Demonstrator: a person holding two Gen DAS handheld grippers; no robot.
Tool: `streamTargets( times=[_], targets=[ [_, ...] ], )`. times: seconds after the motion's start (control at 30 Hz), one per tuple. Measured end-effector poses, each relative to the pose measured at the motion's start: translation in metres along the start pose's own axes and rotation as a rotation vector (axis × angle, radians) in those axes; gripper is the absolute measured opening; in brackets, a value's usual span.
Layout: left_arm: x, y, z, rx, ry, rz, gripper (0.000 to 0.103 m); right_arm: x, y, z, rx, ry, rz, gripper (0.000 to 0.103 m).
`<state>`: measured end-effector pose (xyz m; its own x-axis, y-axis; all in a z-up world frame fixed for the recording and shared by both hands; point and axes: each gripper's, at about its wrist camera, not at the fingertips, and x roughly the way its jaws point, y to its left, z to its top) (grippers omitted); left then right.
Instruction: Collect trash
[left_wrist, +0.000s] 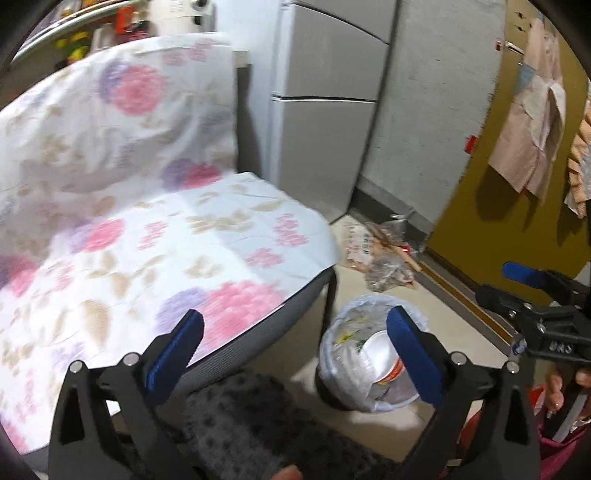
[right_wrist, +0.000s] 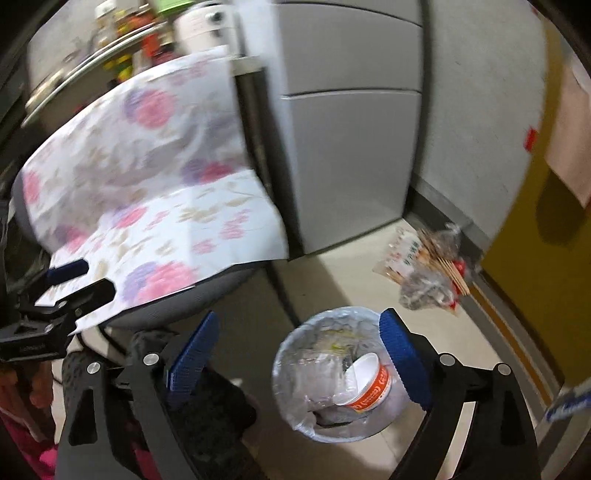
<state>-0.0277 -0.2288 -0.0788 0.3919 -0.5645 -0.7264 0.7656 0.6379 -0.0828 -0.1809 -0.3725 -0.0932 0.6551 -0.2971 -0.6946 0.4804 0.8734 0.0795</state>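
Observation:
A small trash bin (left_wrist: 369, 365) lined with a clear bag stands on the floor beside the chair; it also shows in the right wrist view (right_wrist: 332, 373). A white and orange paper cup (left_wrist: 384, 358) lies inside it, also seen in the right wrist view (right_wrist: 369, 384). A pile of plastic bags and wooden sticks (left_wrist: 384, 254) lies on the floor by the wall, also in the right wrist view (right_wrist: 428, 269). My left gripper (left_wrist: 295, 332) is open and empty above the chair edge and bin. My right gripper (right_wrist: 295, 336) is open and empty above the bin.
A chair (left_wrist: 147, 229) covered with a floral cloth stands left of the bin. A grey fridge (left_wrist: 325, 110) stands behind it. A yellow door (left_wrist: 517, 206) with hanging clothes is at the right. A dark spotted fabric (left_wrist: 243, 424) lies below the left gripper.

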Motion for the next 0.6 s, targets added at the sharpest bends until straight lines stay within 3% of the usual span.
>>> streamTargets(
  times=[0.17,0.6],
  targets=[
    [-0.033,0.008,-0.008,-0.013,0.035,0.064,0.096,-0.027,0.033,0.006,-0.077,-0.006,-0.039,0.09],
    [-0.105,0.022,-0.017,-0.044,0.003,0.15,0.096,-0.085,0.071,0.016,-0.191,-0.049,0.031,0.09]
  ],
)
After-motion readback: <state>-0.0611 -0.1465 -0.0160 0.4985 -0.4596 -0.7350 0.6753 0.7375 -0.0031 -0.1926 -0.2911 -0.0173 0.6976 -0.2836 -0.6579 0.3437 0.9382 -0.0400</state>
